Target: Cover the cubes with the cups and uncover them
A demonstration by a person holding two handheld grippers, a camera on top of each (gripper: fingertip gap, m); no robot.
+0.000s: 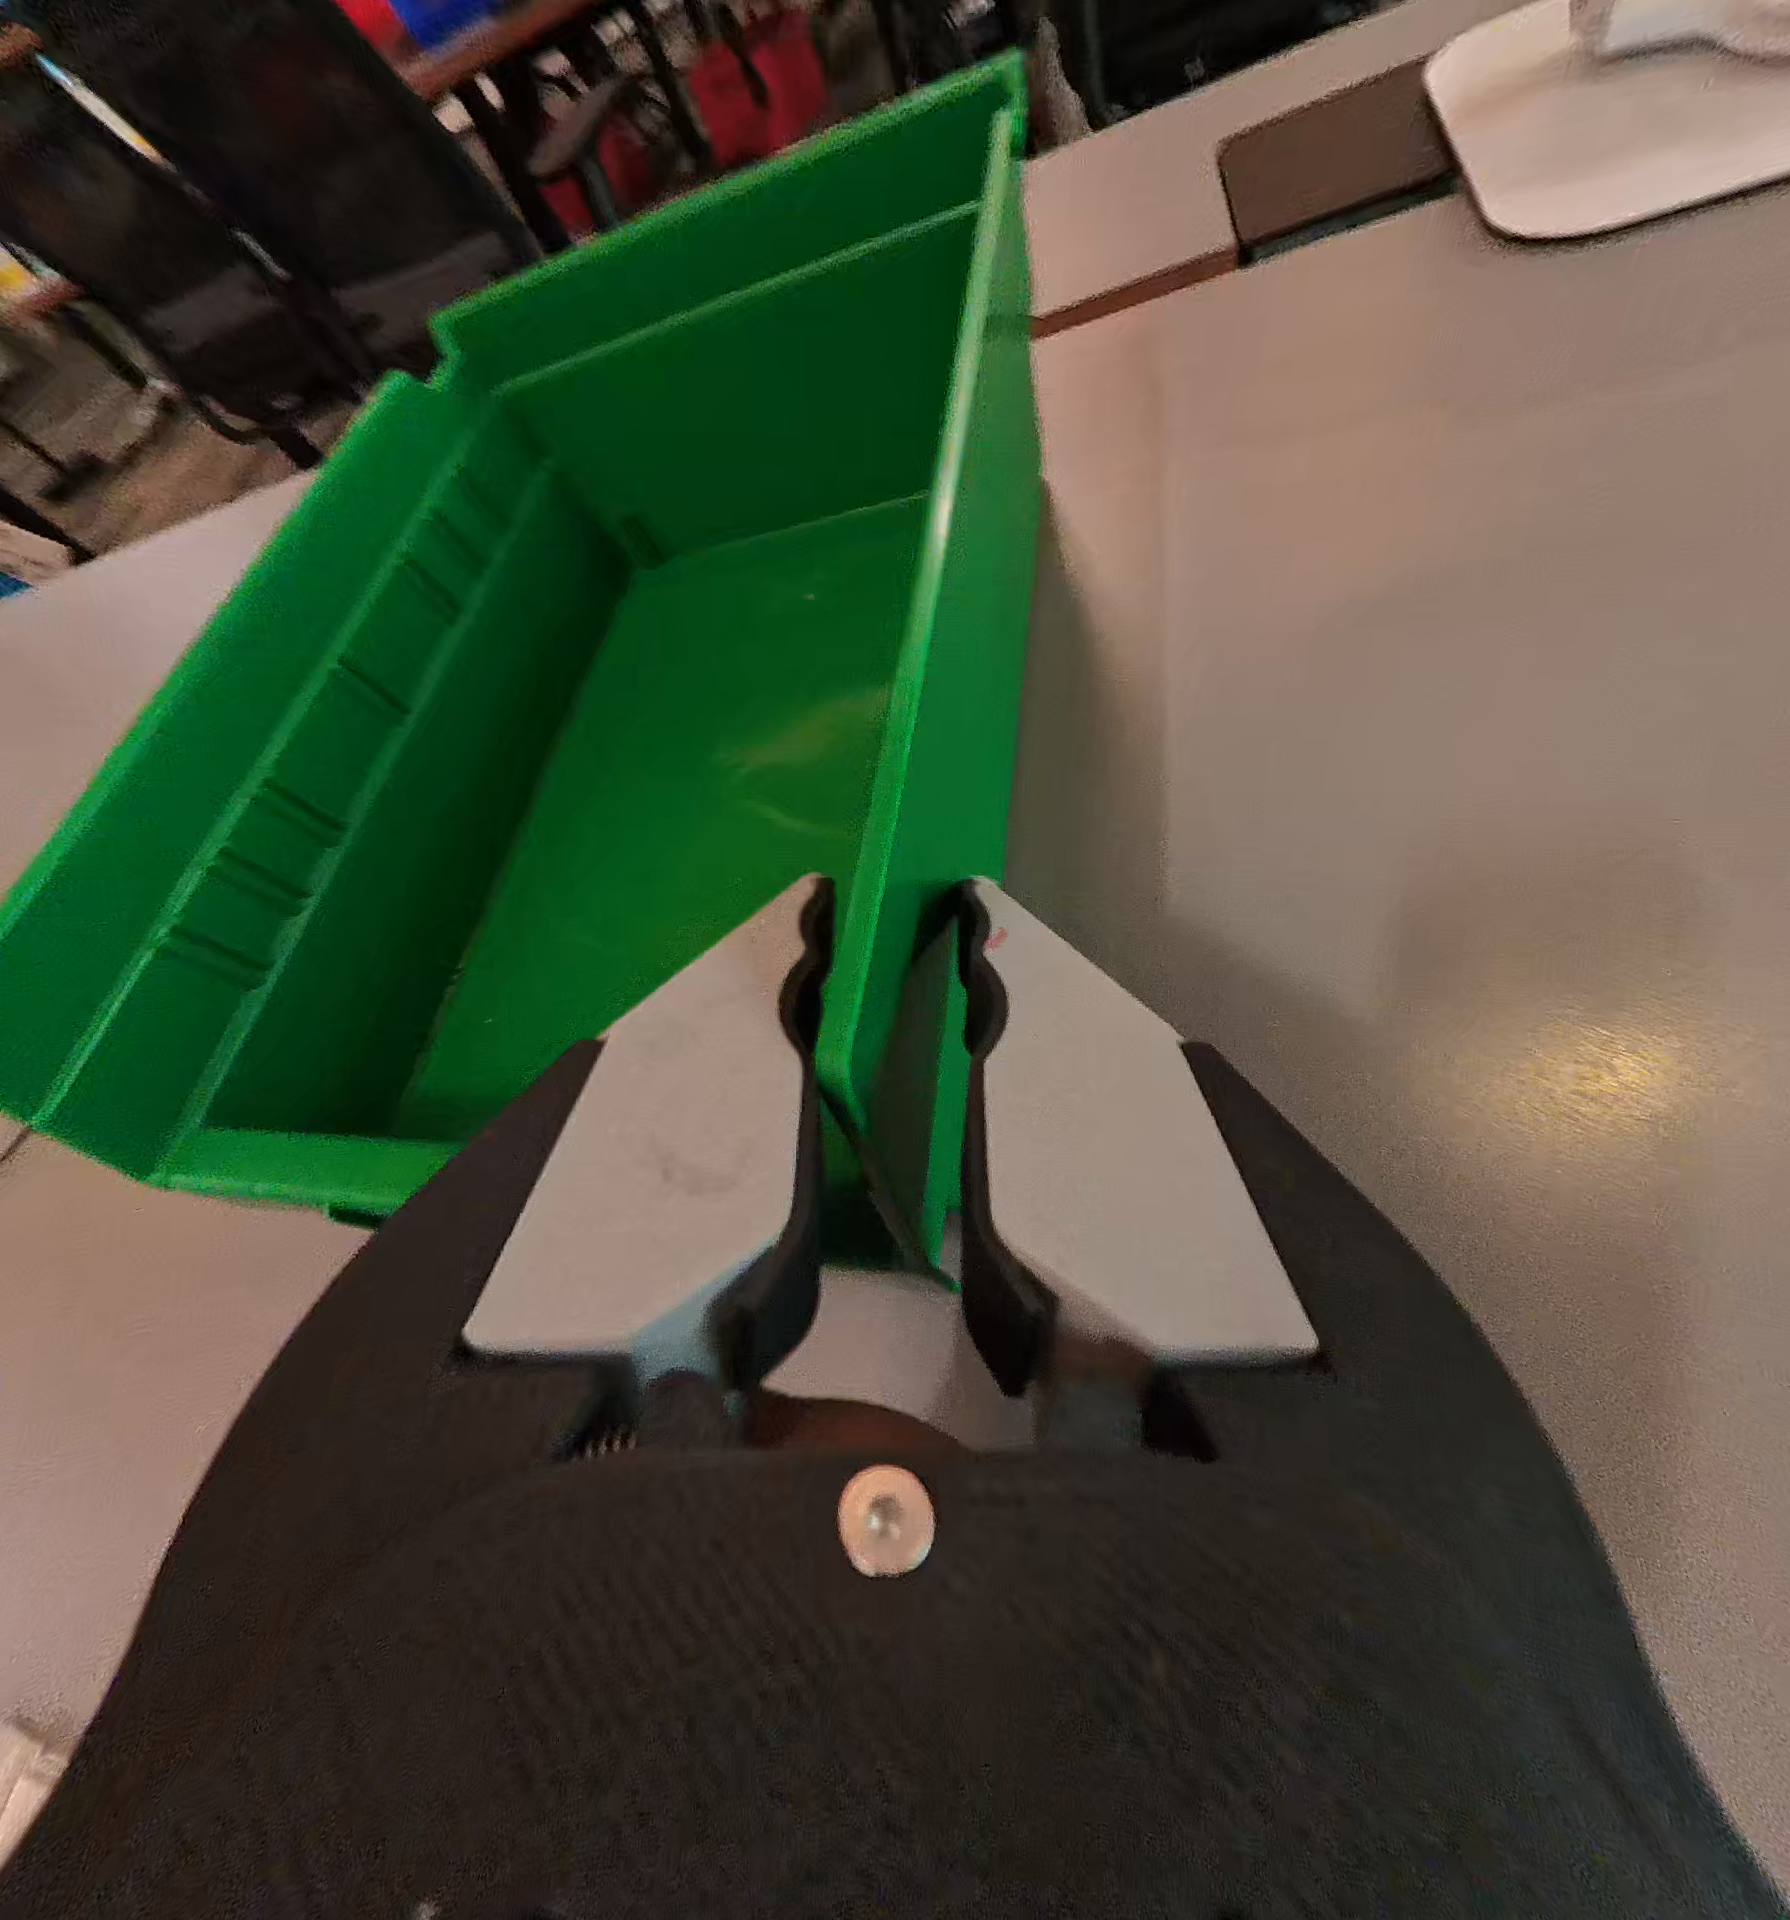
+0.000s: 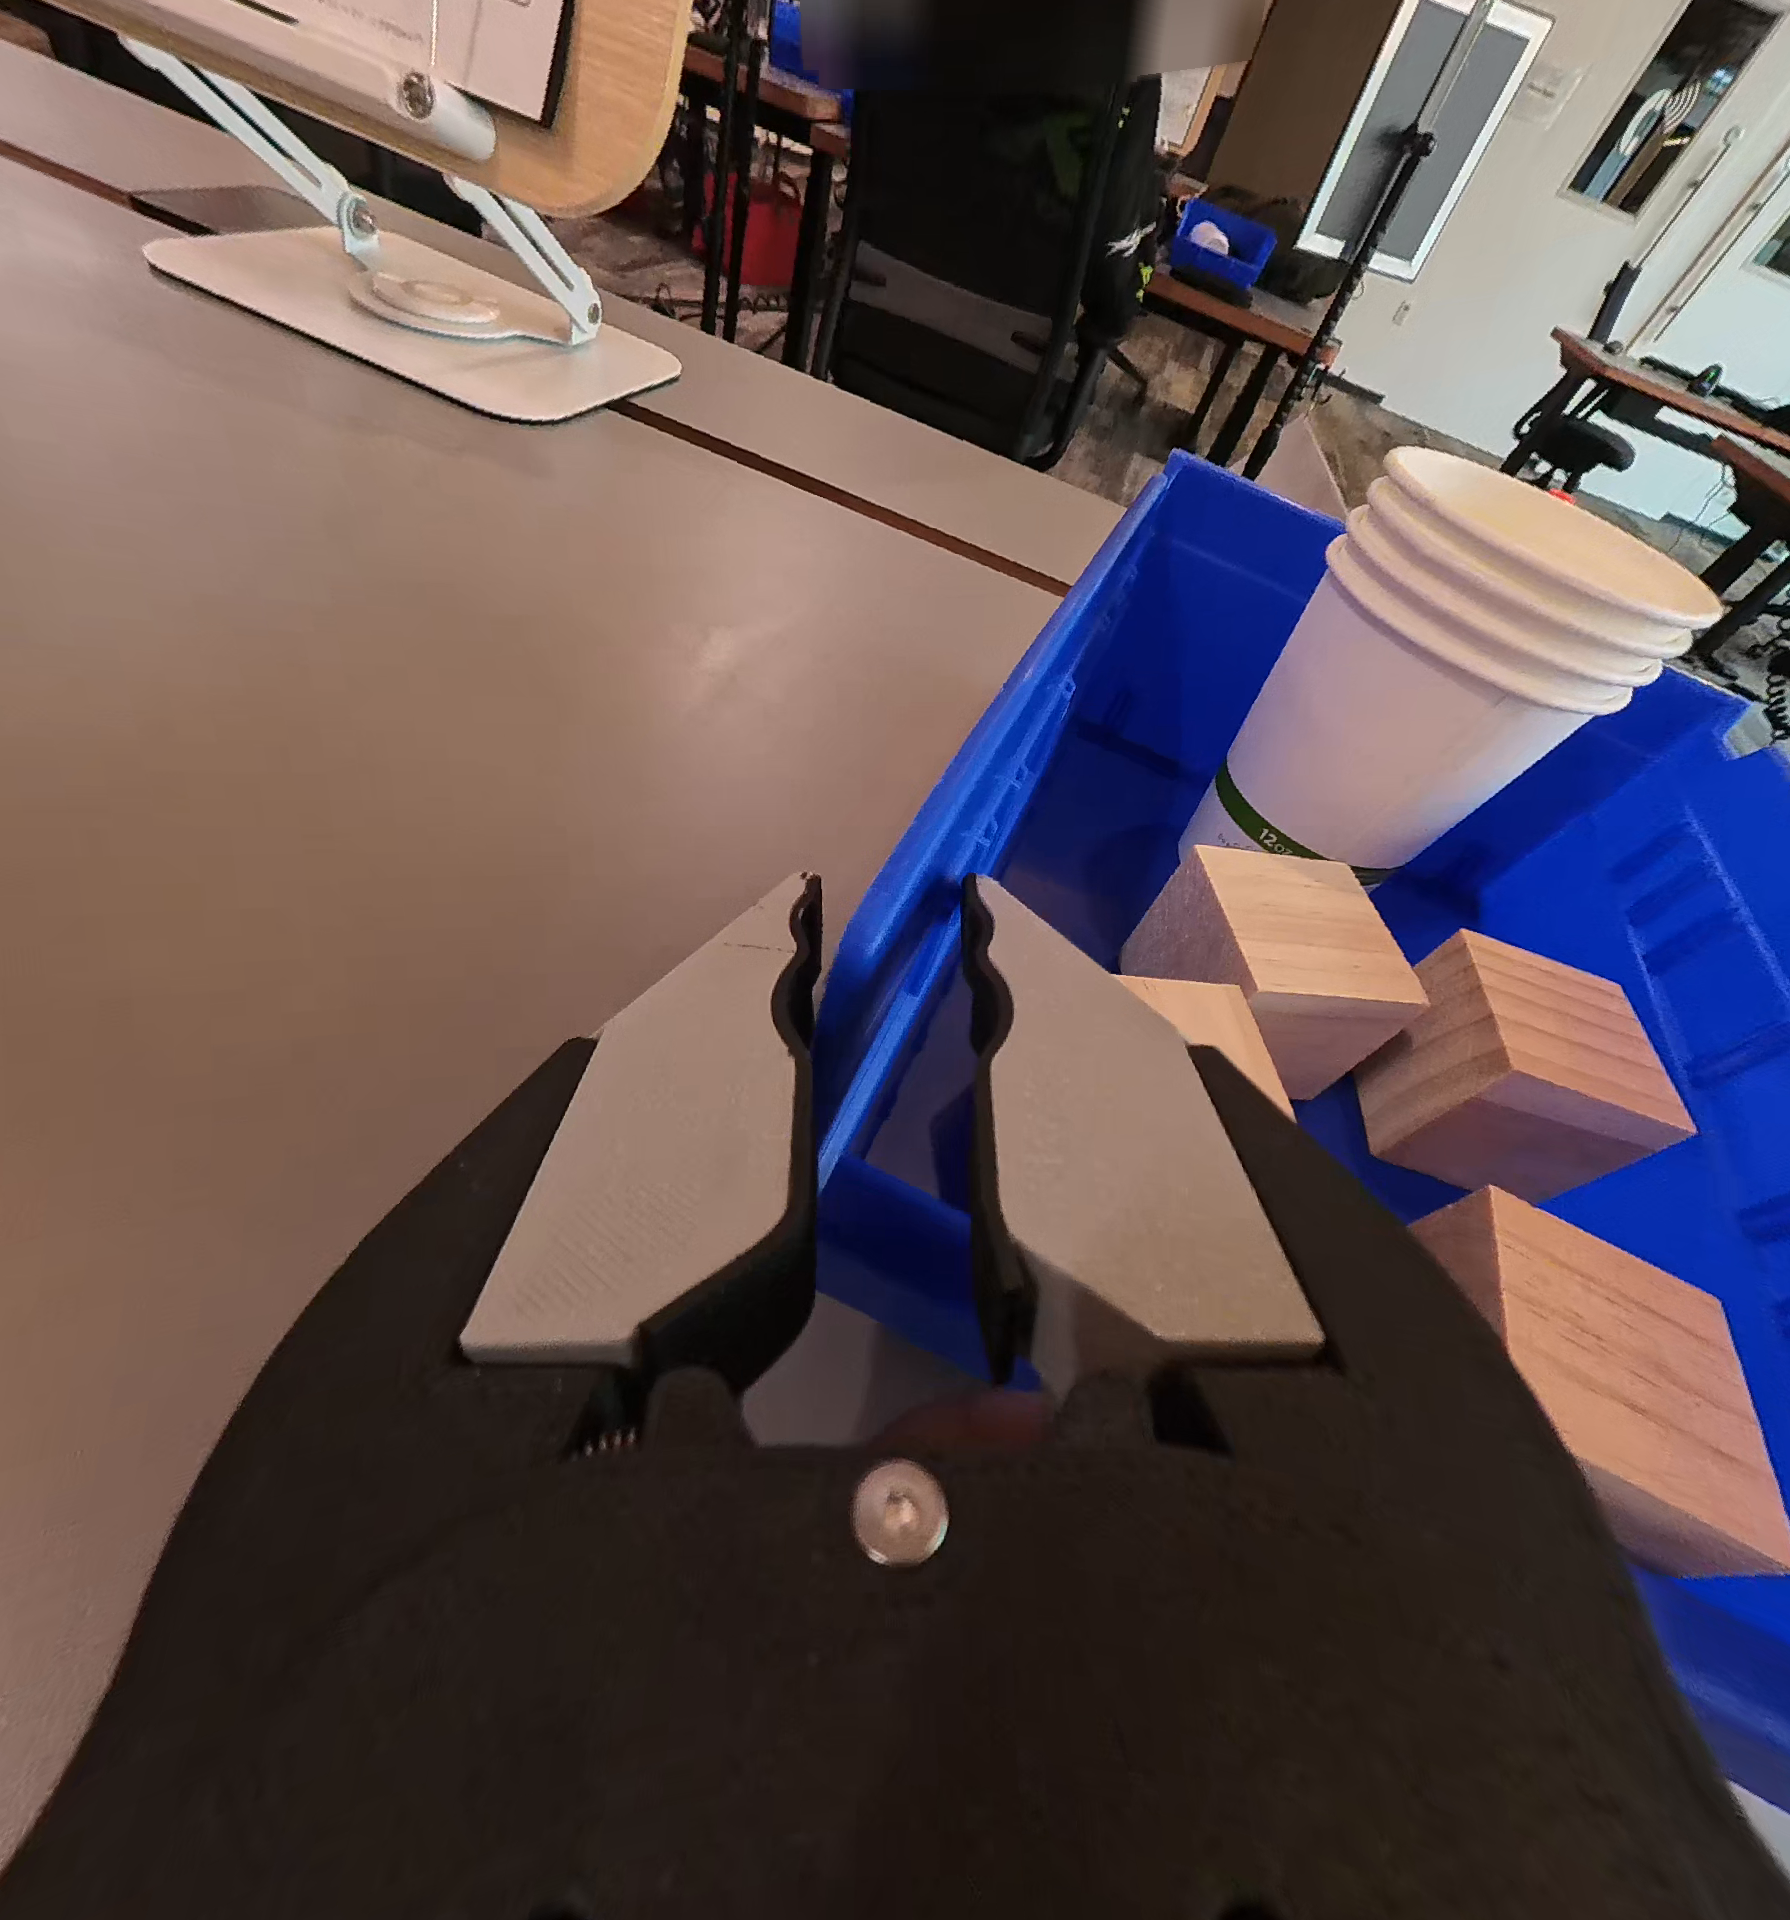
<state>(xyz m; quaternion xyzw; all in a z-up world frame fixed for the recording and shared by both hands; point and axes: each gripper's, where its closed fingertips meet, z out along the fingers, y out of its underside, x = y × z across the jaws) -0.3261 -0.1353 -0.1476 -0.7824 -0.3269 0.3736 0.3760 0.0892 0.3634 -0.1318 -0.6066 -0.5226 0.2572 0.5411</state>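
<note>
In the left wrist view my left gripper [image 1: 896, 899] is shut on the right side wall of an empty green bin [image 1: 974, 520], one finger inside and one outside. In the right wrist view my right gripper [image 2: 891, 894] is shut on the left side wall of a blue bin [image 2: 1067, 727]. The blue bin holds a stack of white paper cups [image 2: 1442, 686], leaning at its far end. It also holds several wooden cubes [image 2: 1296, 956], tumbled together nearer to me. Both bins sit on the grey table [image 2: 351, 727].
A white stand with a flat base [image 2: 413, 322] is at the back of the table and also shows in the left wrist view [image 1: 1618, 135]. A dark pad [image 1: 1327, 166] lies next to it. Chairs and desks stand beyond the table's far edge.
</note>
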